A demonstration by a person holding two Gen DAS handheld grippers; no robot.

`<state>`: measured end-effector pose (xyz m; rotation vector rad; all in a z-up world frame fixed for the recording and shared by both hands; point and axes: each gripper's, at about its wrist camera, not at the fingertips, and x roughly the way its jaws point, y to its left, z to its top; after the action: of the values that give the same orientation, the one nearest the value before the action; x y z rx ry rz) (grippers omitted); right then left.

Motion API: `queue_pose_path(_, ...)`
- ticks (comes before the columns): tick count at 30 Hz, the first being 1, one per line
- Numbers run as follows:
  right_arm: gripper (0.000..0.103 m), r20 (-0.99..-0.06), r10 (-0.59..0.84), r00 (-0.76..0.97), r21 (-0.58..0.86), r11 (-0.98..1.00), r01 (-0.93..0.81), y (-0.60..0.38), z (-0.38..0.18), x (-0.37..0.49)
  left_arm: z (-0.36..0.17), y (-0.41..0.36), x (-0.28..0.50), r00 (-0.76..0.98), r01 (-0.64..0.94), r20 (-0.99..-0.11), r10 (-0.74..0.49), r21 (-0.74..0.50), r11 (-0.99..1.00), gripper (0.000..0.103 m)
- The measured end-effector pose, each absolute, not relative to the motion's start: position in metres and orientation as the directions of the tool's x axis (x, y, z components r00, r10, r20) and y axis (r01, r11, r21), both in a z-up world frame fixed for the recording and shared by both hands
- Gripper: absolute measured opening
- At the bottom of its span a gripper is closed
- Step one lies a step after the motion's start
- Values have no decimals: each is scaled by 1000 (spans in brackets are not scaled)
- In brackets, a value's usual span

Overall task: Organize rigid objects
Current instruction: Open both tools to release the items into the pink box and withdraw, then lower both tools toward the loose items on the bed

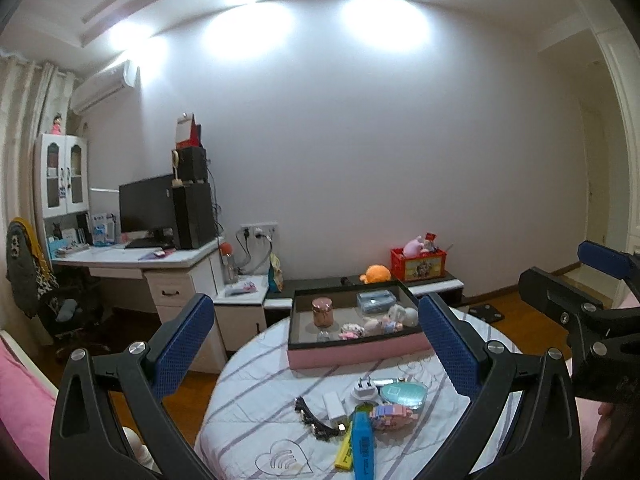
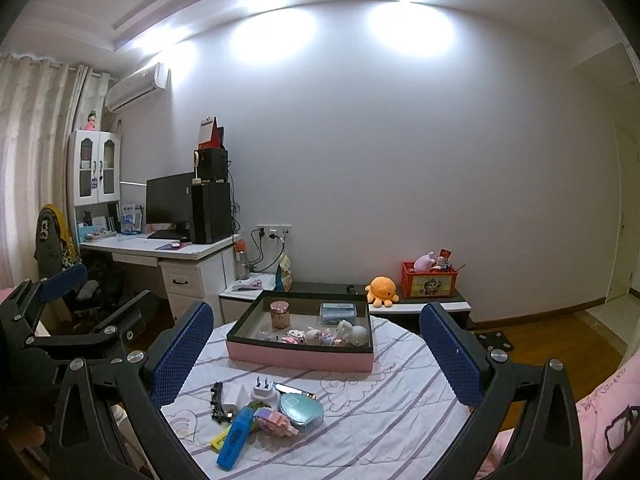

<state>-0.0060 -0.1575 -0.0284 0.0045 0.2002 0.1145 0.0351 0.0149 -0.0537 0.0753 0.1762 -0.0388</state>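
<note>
A pink box (image 1: 352, 354) (image 2: 300, 356) with a dark rim stands on the round table and holds a copper jar (image 1: 322, 311), a blue case (image 1: 375, 300) and small figurines (image 2: 320, 336). Nearer me lies a pile: blue highlighter (image 1: 362, 446) (image 2: 236, 438), yellow marker (image 1: 344, 454), white plug (image 1: 365, 390) (image 2: 262, 392), teal oval case (image 1: 402, 394) (image 2: 300, 408), pink brick toy (image 1: 390, 416) (image 2: 276, 422), black clip (image 1: 314, 420). My left gripper (image 1: 316, 344) is open and empty above the table. My right gripper (image 2: 316, 352) is open and empty too.
The table wears a white striped cloth (image 2: 380, 408). A desk with a monitor (image 1: 146, 208) stands at the back left. A low cabinet (image 2: 420, 300) carries an orange plush and a red crate. The right gripper shows at the left wrist view's right edge (image 1: 580, 304).
</note>
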Motion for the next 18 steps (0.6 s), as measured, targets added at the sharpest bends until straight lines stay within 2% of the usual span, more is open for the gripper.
queue_pose_path(6, 103, -261, 101, 960, 13, 995, -101, -160, -49, 9, -84, 27, 55, 957, 50, -287, -35, 45, 998, 103)
queue_pose_path(14, 103, -446, 69, 893, 15, 997, -69, -169, -117, 44, -162, 27, 86, 865, 66, -501, -36, 42, 997, 103)
queue_pose_path(18, 103, -508, 65, 859, 20, 998, -64, -173, -145, 52, -196, 8, 95, 821, 105, -568, -47, 69, 992, 103)
